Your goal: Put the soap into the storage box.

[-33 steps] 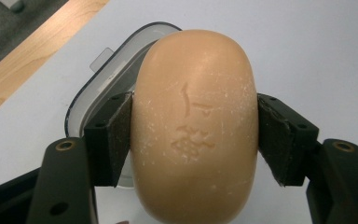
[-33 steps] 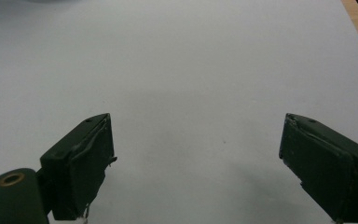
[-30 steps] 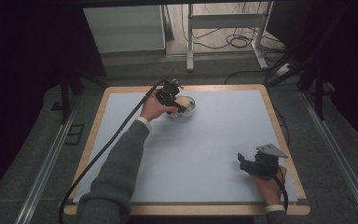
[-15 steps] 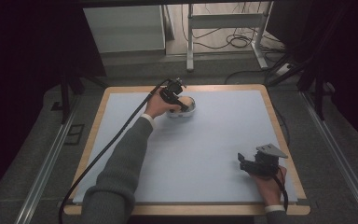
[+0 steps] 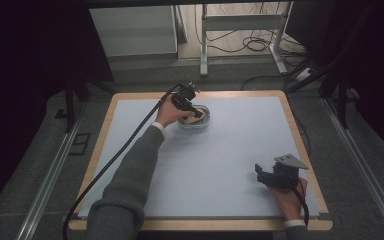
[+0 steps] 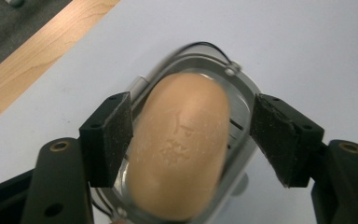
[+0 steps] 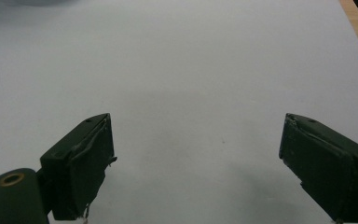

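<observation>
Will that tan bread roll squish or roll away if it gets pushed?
The bread roll looks soft, so it would probably squish. Its rounded shape might roll, but the clear dish around it should likely stop it. It probably weighs little.

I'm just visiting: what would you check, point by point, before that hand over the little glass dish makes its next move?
1. Bread roll lies in the glass dish: ok.
2. Left tongs let go: their jaws have just been opening; the right pad stands clear of the roll, the left pad is close against it, contact cannot tell.
3. Dish stands flat on the white table sheet, well inside the wooden edge: ok.
4. Roll intact, no tearing: ok, only light surface creases show.
5. Right tongs open, nothing between them, far from the dish: ok.
6. Cable from the left tongs runs along the sleeve, clear of the dish: ok.
</observation>
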### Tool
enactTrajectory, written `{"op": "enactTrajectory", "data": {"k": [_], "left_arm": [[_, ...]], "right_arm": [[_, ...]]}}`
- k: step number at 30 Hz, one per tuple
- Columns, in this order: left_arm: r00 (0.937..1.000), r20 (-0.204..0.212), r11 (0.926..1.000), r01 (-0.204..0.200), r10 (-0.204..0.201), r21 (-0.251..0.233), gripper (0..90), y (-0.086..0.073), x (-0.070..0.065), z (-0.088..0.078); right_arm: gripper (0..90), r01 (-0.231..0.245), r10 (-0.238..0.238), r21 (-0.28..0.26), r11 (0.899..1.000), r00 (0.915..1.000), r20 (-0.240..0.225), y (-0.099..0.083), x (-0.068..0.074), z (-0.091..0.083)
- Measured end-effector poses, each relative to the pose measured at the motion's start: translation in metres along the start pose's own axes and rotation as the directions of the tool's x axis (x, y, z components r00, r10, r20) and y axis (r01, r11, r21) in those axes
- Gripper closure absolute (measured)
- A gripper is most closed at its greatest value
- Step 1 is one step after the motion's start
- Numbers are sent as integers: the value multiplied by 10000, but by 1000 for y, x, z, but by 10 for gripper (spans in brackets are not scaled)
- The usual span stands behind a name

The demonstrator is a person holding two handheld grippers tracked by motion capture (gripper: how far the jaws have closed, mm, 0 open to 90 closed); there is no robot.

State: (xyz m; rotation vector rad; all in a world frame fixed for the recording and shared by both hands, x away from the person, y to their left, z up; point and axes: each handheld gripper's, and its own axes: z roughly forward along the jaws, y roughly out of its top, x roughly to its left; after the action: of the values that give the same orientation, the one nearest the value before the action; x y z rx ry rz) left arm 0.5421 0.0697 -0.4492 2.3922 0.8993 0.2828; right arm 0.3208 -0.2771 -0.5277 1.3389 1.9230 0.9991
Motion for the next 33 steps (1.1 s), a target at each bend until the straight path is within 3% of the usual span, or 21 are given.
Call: {"op": "enactTrajectory", "data": {"k": [8, 15, 23, 33], "left_arm": [[9994, -149, 9994, -308, 305, -165, 264, -10, -13, -16], [9987, -345, 9984, -382, 368, -406, 227, -32, -26, -38], [9990, -386, 9968, -239, 210, -762, 216, -77, -44, -59], [9990, -119, 9885, 412, -434, -1456, 202, -136, -62, -81]], "right_arm": [[100, 39, -39, 7, 10000, 10000, 43, 0, 0, 0], [100, 51, -51, 9, 10000, 10000, 63, 0, 0, 0], [100, -63, 63, -43, 10000, 10000, -23, 0, -1, 0], [100, -81, 81, -4, 10000, 10000, 3, 0, -1, 0]]}}
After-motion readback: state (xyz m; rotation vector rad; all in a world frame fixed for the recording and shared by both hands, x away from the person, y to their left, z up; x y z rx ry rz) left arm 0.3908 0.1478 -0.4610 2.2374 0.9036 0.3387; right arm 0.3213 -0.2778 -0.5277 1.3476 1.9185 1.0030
